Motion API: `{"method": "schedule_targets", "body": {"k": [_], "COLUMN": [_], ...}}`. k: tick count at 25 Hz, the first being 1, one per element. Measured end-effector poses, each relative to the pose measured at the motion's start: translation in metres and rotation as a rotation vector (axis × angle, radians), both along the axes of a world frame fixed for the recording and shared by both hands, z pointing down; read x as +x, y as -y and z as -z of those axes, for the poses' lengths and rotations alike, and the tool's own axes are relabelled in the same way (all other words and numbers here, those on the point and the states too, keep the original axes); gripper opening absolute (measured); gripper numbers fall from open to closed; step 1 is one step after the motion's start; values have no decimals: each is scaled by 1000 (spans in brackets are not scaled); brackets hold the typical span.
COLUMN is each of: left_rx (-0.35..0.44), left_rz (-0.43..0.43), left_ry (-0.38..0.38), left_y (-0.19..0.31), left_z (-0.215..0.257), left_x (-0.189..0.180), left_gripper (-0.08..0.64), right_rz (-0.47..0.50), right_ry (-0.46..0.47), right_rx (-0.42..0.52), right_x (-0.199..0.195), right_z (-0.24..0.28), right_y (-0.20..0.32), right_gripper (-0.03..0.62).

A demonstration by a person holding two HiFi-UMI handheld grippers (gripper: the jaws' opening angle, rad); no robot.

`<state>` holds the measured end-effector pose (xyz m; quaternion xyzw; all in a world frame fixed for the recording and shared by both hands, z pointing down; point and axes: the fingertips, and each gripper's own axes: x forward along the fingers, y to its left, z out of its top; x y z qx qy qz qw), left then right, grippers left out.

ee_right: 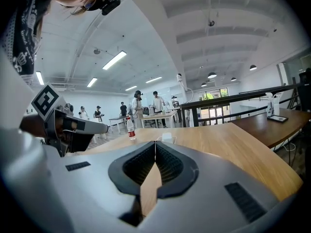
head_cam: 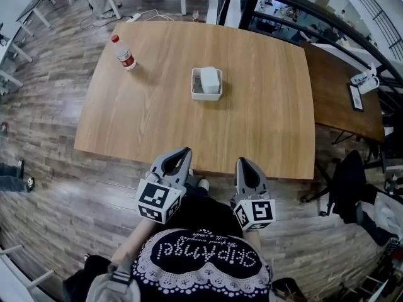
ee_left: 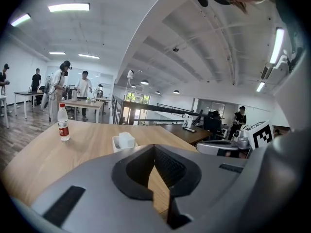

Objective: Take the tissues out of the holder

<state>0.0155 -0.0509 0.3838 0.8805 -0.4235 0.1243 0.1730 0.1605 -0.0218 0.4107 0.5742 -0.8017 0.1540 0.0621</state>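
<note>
We find left gripper (head_cam: 184, 153) and right gripper (head_cam: 243, 163) clenched, empty, lower centre; pulling the tissues (head_cam: 210, 78) could drag the unsecured holder (head_cam: 196, 94).

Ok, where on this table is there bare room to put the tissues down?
The table is bare between the holder and its near edge, and right of the holder to the right edge. The near left corner is free. Only the bottle, far left, and the holder take up space.
</note>
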Motion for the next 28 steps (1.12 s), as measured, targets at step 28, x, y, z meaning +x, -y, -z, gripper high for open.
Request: {"method": "schedule_targets", "body": {"k": [28], "left_rx": [-58], "left_rz": [-25], "left_ry": [9], "left_y": [42], "left_z": [-19], "left_x": [-70], "left_gripper": [6], "right_rz": [-28], "right_ry": [11], "right_rx": [-69], "right_x": [-65], "right_z": [-12], "right_y": [28], "right_gripper": [11]}}
